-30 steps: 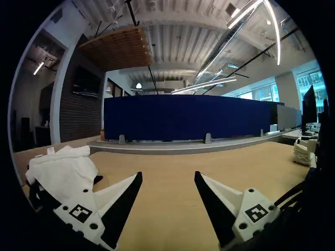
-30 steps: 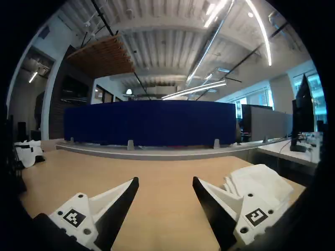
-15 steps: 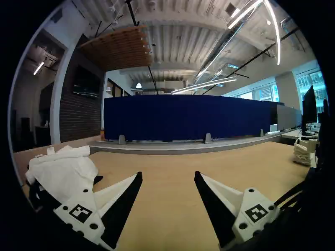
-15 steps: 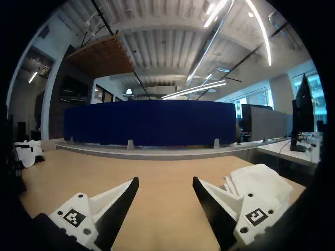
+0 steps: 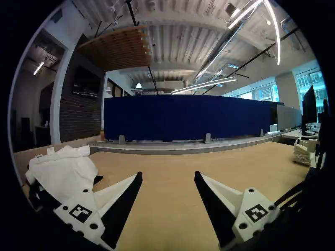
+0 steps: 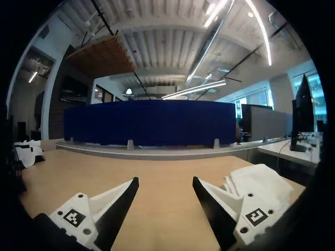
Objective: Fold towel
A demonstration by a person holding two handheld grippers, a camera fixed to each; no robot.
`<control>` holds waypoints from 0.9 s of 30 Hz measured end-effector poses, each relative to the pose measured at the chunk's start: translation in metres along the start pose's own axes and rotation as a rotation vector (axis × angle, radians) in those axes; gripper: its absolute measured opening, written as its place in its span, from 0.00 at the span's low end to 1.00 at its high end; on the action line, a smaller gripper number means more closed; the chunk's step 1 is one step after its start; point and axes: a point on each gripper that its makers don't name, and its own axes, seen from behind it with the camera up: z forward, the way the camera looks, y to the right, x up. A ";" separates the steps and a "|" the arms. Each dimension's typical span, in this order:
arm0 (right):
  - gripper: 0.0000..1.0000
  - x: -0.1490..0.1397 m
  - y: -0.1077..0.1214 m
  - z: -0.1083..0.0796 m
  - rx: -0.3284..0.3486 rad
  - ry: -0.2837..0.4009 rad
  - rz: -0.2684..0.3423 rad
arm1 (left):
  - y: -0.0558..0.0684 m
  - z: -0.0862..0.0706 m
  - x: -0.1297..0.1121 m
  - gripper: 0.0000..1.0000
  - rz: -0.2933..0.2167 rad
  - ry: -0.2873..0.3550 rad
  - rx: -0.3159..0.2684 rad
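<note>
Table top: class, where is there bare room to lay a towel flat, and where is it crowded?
The table is bare from the left gripper ahead to the blue divider, between the crumpled towel and the folded stack. It is crowded at those two ends.

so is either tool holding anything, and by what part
Nothing is held. The left tool and right tool are both open, with the crumpled towel lying on the table beside the left one.
</note>
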 end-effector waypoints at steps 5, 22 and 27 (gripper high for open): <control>1.00 0.000 0.000 0.000 0.000 0.000 0.000 | 0.000 0.000 -0.001 0.92 0.000 0.000 0.000; 1.00 0.000 0.000 -0.001 0.000 -0.001 0.000 | -0.001 0.000 -0.003 0.92 -0.001 0.000 0.000; 1.00 0.000 0.000 -0.002 0.000 -0.001 0.000 | -0.002 0.000 -0.004 0.92 -0.002 0.000 0.000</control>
